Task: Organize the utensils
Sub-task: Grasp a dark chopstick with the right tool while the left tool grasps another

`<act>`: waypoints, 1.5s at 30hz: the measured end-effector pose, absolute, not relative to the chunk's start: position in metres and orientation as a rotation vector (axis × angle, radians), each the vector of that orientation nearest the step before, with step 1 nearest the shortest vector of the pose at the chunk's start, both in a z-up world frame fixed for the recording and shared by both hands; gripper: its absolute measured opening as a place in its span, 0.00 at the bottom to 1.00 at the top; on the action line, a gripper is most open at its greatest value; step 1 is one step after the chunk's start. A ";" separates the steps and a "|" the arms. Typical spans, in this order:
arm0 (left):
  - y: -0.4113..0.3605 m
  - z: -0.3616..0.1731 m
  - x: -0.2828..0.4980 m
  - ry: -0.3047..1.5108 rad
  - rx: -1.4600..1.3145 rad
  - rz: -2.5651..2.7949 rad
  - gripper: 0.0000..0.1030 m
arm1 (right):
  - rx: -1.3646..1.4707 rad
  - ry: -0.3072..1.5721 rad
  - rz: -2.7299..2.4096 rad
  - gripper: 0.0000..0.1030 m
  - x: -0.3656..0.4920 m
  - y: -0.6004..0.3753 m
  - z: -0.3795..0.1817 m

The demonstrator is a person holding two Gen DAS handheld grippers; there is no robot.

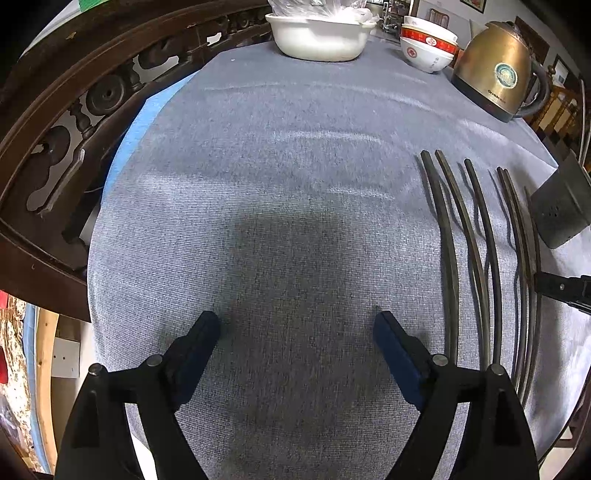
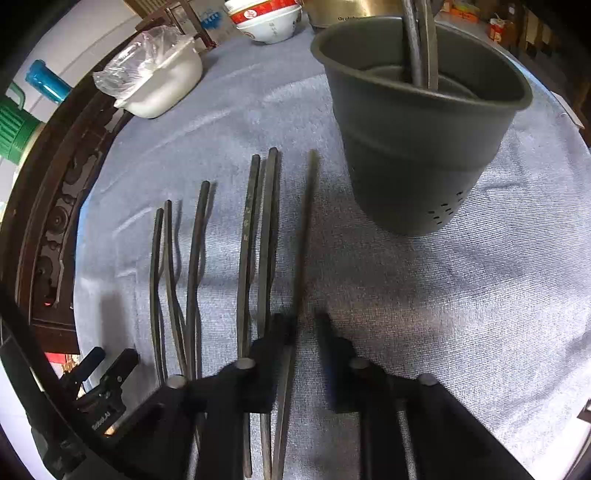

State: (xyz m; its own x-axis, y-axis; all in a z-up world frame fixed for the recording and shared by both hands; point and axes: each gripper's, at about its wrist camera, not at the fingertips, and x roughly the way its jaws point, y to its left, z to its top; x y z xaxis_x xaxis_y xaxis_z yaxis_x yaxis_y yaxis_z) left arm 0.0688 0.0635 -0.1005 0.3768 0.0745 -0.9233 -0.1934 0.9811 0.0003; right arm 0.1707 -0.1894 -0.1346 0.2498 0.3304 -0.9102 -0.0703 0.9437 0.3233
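**Right gripper closed on one chopstick beside the holder**

Dark grey holder [image 2: 417, 147] upright on the cloth-covered counter [image 2: 406, 314], two chopsticks in the holder [image 2: 421, 44] already leaning against its far wall. Left of the holder and near it, a single chopstick [image 2: 306, 229] lying lengthwise, far end level with the holder's side. Right gripper [image 2: 304, 328] pointing steeply down at the near part of that stick, blurred, jaws drawn almost together with the stick between them and tight against one finger. Further left of the holder, five loose chopsticks [image 2: 247, 240] flat on the cloth, roughly parallel: a close pair first, then three more spread out, two of those crossing near their near ends.

Left gripper [image 1: 297, 323] well apart from the holder, beyond the loose sticks, jaws spread wide over bare cloth, nothing between them, nothing held.

Behind the holder, toward the counter's far edge: stacked red-and-white bowls [image 2: 266, 18], a brass-coloured kettle [image 1: 498, 70], and further left a white basin [image 2: 162, 88] with clear plastic in it.
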 end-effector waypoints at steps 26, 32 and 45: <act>0.005 -0.092 0.173 1.472 -0.134 0.000 0.32 | 0.096 1.359 0.384 0.08 0.179 -0.214 -0.135; -0.004 -0.098 0.177 1.530 -0.117 -0.081 0.07 | 0.056 1.412 0.386 0.08 0.188 -0.204 -0.133; 0.013 -0.112 0.210 1.650 -0.121 -0.160 0.08 | -0.123 1.624 0.342 0.09 0.230 -0.163 -0.140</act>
State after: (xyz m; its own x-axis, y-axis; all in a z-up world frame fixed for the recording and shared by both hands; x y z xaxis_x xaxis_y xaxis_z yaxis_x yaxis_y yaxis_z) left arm 0.2100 0.0127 -0.1122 -0.0855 -0.1744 -0.9810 0.0167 0.9842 -0.1765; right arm 0.2296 -0.1627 -0.1400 -0.0868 0.1257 -0.9883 -0.2836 0.9479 0.1454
